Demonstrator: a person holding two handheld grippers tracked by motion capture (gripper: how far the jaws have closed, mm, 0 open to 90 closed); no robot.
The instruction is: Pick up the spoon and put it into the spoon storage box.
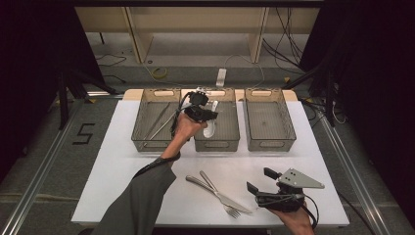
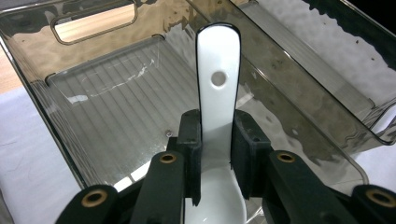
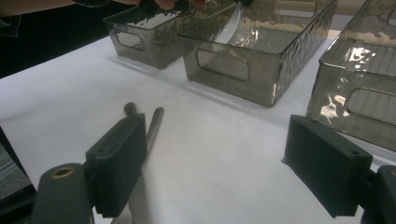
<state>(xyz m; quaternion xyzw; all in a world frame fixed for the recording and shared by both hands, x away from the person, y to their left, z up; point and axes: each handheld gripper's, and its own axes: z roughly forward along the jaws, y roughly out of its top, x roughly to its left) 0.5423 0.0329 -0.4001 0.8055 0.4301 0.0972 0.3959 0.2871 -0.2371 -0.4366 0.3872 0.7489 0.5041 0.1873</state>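
A white ceramic spoon [image 2: 217, 88] is clamped by its handle between the pads of my left gripper [image 2: 217, 135], handle end pointing away from me. In the high view my left gripper [image 1: 205, 115] holds the spoon [image 1: 210, 129] over the middle smoky plastic bin [image 1: 217, 145], whose ribbed floor [image 2: 116, 107] lies bare below it. My right gripper [image 1: 261, 180] hovers at the table's front right, jaws wide open with nothing between them [image 3: 224, 168]. A steel knife [image 1: 200, 184] and fork [image 1: 234, 212] lie crossed on the white table just left of it.
Three bins stand in a row at the back of the table. The left bin [image 1: 147, 143] holds long thin metal utensils [image 1: 159, 120]; the right bin [image 1: 270, 144] looks bare. The knife handle [image 3: 154, 123] lies beside my right gripper's left jaw.
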